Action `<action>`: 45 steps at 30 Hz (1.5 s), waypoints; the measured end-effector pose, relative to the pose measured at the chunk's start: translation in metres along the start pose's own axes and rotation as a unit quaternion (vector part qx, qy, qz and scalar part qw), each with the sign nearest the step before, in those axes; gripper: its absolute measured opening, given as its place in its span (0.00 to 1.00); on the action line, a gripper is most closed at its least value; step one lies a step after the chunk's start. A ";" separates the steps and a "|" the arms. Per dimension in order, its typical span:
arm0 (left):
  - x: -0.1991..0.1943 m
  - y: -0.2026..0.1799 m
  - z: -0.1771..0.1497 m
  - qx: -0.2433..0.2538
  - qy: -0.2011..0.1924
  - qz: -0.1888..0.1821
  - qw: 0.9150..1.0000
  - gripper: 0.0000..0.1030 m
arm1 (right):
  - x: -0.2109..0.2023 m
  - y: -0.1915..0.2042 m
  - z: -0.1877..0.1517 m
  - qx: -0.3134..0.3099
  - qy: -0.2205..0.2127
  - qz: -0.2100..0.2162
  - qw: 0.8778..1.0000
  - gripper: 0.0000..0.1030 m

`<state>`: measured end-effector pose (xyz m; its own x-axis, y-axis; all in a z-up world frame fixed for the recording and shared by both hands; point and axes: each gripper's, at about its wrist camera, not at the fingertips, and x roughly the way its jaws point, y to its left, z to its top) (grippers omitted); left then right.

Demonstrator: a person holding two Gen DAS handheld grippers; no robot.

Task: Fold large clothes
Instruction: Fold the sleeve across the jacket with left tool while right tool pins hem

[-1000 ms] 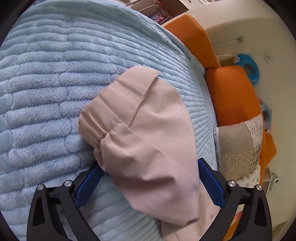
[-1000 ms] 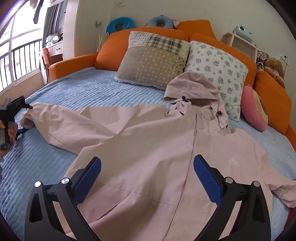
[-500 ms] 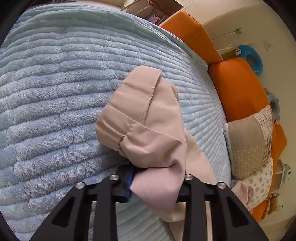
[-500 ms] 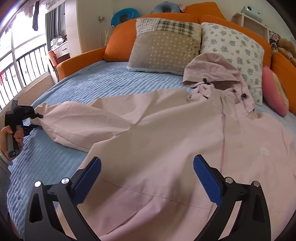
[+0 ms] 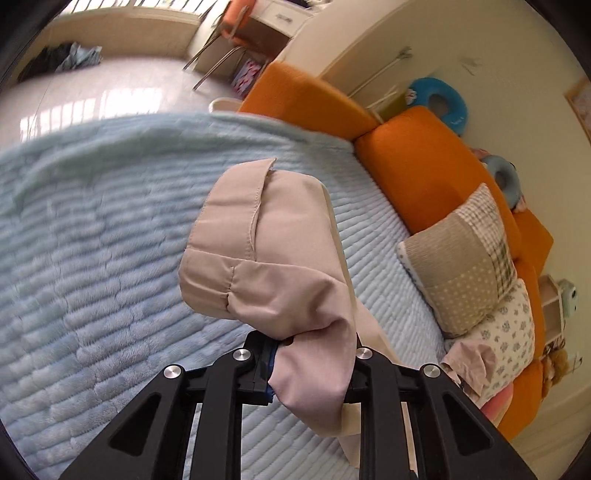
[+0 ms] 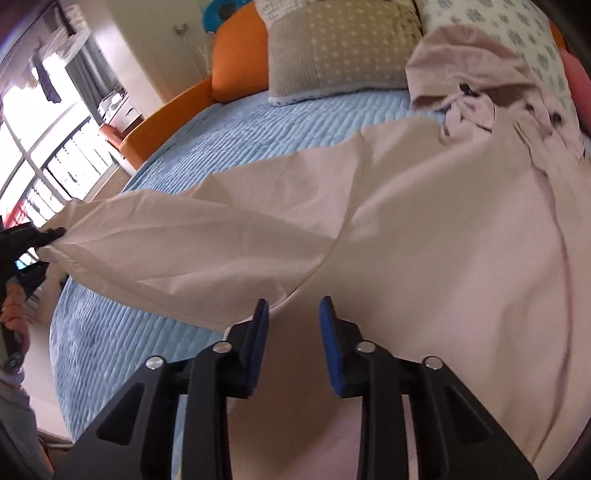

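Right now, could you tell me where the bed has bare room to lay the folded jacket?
The blue quilt is bare between the stretched sleeve and the orange bolster, and below the sleeve toward the bed's near edge. It is crowded to the right: the jacket body covers the quilt, and the hood lies against the pillows.

Blue quilt point(image 5: 92, 258), orange cushions point(image 5: 424, 155), 2 pillows point(image 5: 461, 266) (patchwork, floral), chair point(image 5: 236, 33).
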<state>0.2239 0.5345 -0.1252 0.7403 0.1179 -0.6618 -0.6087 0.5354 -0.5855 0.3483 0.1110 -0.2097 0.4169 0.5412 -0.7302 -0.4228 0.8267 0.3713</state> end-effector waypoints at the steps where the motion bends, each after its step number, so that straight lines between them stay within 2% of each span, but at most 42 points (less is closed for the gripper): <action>1: -0.004 -0.012 0.002 0.012 -0.004 0.004 1.000 0.24 | 0.002 0.001 -0.002 0.006 -0.001 0.003 1.000 0.25; 3: -0.009 -0.028 0.004 0.024 -0.008 0.006 1.000 0.24 | 0.006 0.006 -0.009 0.007 0.000 0.007 1.000 0.22; 8: -0.016 -0.068 0.007 0.066 -0.019 0.023 0.997 0.24 | 0.018 0.012 -0.019 0.003 0.006 0.000 1.000 0.21; 12: -0.014 -0.094 0.005 0.081 -0.022 0.027 0.996 0.23 | 0.035 0.015 -0.033 -0.017 0.009 -0.034 0.999 0.21; 16: -0.010 -0.114 -0.004 0.096 -0.025 0.033 0.994 0.23 | 0.037 0.029 -0.048 -0.068 -0.022 -0.076 0.995 0.21; 20: -0.005 -0.143 -0.019 0.110 -0.022 0.032 0.993 0.23 | 0.039 0.029 -0.051 -0.074 -0.024 -0.083 0.993 0.21; 23: -0.009 -0.185 -0.037 0.153 -0.026 0.029 0.987 0.23 | 0.038 0.031 -0.054 -0.081 -0.026 -0.091 0.992 0.21; 25: -0.014 -0.218 -0.053 0.173 -0.027 0.015 0.984 0.23 | 0.038 0.032 -0.054 -0.083 -0.027 -0.094 0.992 0.21; 27: -0.021 -0.263 -0.075 0.197 -0.025 -0.014 0.980 0.23 | 0.038 0.033 -0.055 -0.086 -0.028 -0.096 0.991 0.21; 28: -0.024 -0.281 -0.085 0.212 -0.027 -0.020 0.977 0.23 | 0.039 0.034 -0.054 -0.086 -0.028 -0.097 0.991 0.21; 31: -0.034 -0.351 -0.133 0.277 -0.037 -0.044 0.959 0.23 | 0.039 0.033 -0.053 -0.086 -0.028 -0.096 0.991 0.21; 34: -0.027 -0.413 -0.192 0.317 0.003 -0.072 0.946 0.23 | 0.039 0.035 -0.054 -0.086 -0.029 -0.096 0.991 0.21; 37: -0.011 -0.458 -0.258 0.362 0.029 -0.072 0.929 0.23 | 0.038 0.036 -0.056 -0.092 -0.030 -0.092 0.991 0.20; 41: 0.028 -0.490 -0.354 0.420 0.066 -0.062 0.903 0.23 | 0.037 0.034 -0.055 -0.089 -0.030 -0.088 0.992 0.20; 43: 0.051 -0.494 -0.408 0.451 0.084 -0.048 0.887 0.23 | 0.038 0.030 -0.053 -0.083 -0.030 -0.081 0.993 0.20; 45: 0.071 -0.492 -0.447 0.472 0.100 -0.039 0.875 0.23 | 0.038 0.028 -0.052 -0.082 -0.031 -0.079 0.993 0.20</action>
<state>0.4480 -0.0947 -0.0931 0.6471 -0.0478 -0.7609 0.0182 0.9987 -0.0472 0.3102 0.1466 -0.2570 0.5350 0.4203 -0.7329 -0.4716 0.8683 0.1536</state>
